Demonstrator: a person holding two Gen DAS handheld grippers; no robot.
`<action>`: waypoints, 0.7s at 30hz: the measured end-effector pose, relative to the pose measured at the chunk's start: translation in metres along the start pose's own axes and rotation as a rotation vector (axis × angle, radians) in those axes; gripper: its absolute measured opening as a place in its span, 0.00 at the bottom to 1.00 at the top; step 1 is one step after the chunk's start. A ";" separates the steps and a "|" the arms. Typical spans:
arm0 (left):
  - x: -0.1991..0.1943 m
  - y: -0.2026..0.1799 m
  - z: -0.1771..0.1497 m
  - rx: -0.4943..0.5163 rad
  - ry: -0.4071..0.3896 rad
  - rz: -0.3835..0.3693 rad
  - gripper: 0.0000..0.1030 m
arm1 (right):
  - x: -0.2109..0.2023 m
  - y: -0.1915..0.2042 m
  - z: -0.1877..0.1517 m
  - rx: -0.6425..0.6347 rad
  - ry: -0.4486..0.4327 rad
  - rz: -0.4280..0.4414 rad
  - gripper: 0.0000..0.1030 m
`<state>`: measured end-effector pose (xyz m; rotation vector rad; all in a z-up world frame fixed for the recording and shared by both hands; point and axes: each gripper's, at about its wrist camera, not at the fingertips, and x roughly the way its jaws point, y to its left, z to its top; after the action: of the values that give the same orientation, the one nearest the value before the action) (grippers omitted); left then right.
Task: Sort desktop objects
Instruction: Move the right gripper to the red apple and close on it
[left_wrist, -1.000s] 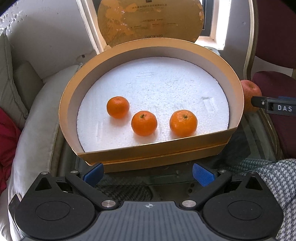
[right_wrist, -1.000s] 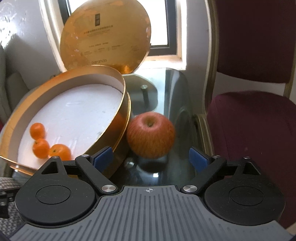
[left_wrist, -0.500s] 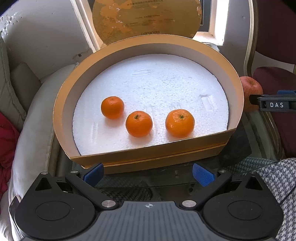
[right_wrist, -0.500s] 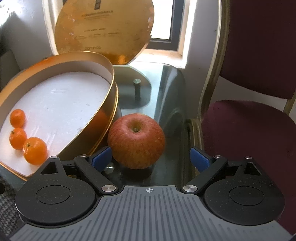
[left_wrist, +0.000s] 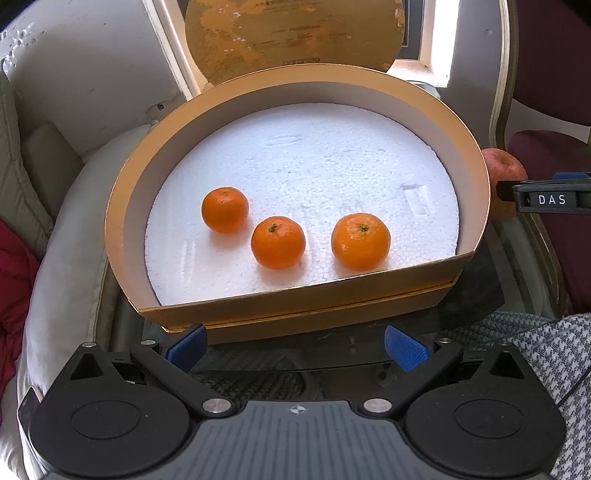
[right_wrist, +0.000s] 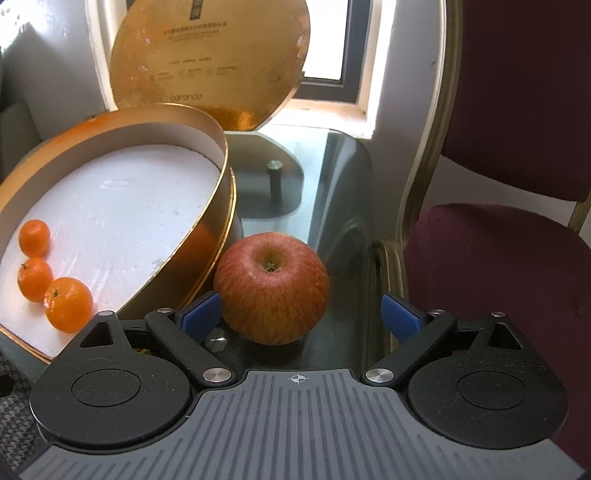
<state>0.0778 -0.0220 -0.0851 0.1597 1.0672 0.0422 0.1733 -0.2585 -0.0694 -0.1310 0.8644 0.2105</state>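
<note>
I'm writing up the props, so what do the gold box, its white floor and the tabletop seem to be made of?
Half-round gold box: probably cardboard with shiny foil, given its thin wall and plain grey inside. White floor: foam, probably polystyrene, with a beaded grain. Tabletop: clear glass, since a metal fitting shows through it.

Right gripper (right_wrist: 301, 314) angled down, jaws wide and just been opening further, an apple (right_wrist: 271, 288) between them, left blue pad about at its skin (contact unclear), right pad clear. Left gripper (left_wrist: 295, 345) angled down too, jaws wide, nothing between them.
</note>
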 end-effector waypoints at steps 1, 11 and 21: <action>0.000 0.000 0.000 -0.001 0.000 0.000 0.99 | 0.001 0.000 0.000 -0.002 0.002 0.002 0.94; 0.001 0.004 0.001 -0.009 -0.005 0.010 0.99 | 0.016 -0.015 -0.001 0.083 0.005 0.089 0.96; 0.002 0.005 0.001 -0.012 -0.004 0.013 0.99 | 0.032 -0.010 0.001 0.010 -0.023 0.159 0.93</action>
<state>0.0797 -0.0168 -0.0861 0.1560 1.0619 0.0603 0.1966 -0.2637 -0.0934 -0.0500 0.8539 0.3559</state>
